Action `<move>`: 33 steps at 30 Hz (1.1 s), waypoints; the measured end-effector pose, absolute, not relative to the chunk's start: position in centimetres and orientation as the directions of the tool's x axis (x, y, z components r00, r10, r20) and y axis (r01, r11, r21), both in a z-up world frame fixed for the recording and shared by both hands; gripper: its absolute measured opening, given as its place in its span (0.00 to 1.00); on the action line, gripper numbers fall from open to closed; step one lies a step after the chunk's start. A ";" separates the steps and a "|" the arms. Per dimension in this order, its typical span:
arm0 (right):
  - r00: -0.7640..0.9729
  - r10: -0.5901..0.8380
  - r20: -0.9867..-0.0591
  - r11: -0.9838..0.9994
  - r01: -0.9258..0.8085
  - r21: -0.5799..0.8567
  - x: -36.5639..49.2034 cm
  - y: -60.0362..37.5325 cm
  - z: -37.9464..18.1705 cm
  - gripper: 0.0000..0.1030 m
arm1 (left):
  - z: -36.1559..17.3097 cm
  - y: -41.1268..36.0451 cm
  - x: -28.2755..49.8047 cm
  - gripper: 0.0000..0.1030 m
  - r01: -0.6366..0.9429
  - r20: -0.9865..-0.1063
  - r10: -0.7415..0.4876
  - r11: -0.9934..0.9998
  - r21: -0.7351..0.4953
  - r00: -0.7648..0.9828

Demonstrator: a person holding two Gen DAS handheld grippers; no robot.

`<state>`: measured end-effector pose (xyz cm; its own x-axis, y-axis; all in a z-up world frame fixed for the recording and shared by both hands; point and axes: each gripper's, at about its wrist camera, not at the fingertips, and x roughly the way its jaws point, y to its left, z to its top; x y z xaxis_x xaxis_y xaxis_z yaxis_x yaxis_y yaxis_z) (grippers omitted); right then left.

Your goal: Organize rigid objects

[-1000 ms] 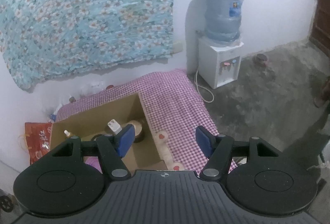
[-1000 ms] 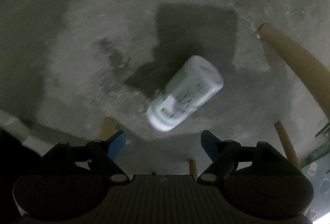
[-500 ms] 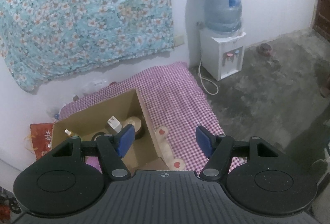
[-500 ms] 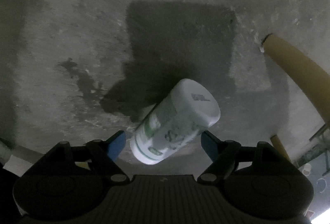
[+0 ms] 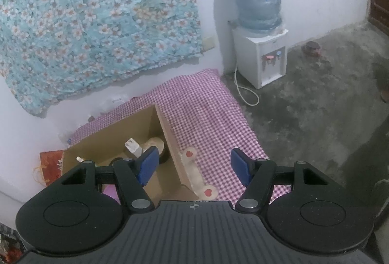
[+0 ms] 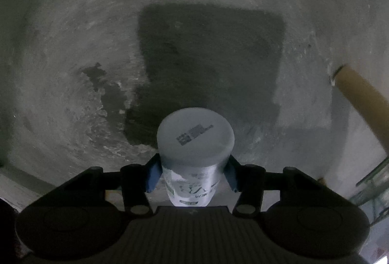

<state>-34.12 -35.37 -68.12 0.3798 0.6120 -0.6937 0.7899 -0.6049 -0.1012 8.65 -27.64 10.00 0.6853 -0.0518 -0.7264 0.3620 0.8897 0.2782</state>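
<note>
Two grippers, one per hand, catalogued below.

Right gripper (image 6: 192, 173): jaws closing, with a white canister (image 6: 194, 142) between the blue pads (image 6: 152, 175). Both pads sit against the canister's sides, so it reads as clamped. The flat end, bearing a printed code, faces the camera; the green-printed label runs back toward the gripper body. Below it lies a bare concrete floor (image 6: 73, 45) with a dark rectangular patch (image 6: 209, 52). A tan pole (image 6: 362, 98) slants along the right edge.

Left gripper (image 5: 193, 166): jaws apart, nothing between the blue pads (image 5: 148, 164). It hangs over a pink checked cloth (image 5: 206, 113) spread on the floor.

Cardboard box (image 5: 145, 123): open, on the cloth, left of centre. Inside are a white bottle (image 5: 133, 146), a round tin (image 5: 155, 145) and other small items too hidden to name.

Background, left view: floral blue fabric (image 5: 97, 16) hung on the white wall; a water dispenser (image 5: 261, 55) with a blue jug (image 5: 259, 1) on top, standing beside the cloth's far corner.
</note>
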 end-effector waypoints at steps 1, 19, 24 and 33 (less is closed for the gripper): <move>0.359 0.616 -0.701 -0.582 0.807 -0.098 -33.9 -35.6 -67.9 0.54 | 10.0 -27.6 8.6 0.63 0.361 -0.726 -0.053 0.891 0.276 0.685; 0.253 0.387 -0.887 -0.091 0.967 0.236 -33.0 -51.0 -49.1 0.54 | 11.2 -19.1 8.6 0.64 0.322 -0.690 -0.188 0.944 0.070 0.699; 0.277 0.264 -0.924 0.062 0.951 0.303 -32.1 -55.5 -38.9 0.54 | 11.6 -15.1 8.9 0.64 0.291 -0.657 -0.224 0.957 -0.007 0.720; 0.425 0.067 -0.903 0.299 0.855 0.424 -29.6 -55.9 -19.6 0.54 | 12.4 -7.4 7.9 0.64 0.209 -0.581 -0.234 0.972 -0.110 0.779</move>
<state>-29.56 -55.93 -19.62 0.4248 0.0674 -0.9028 0.8546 0.2993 0.4244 7.87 -7.37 12.41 0.7794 -0.2336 -0.5814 0.2094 0.9717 -0.1098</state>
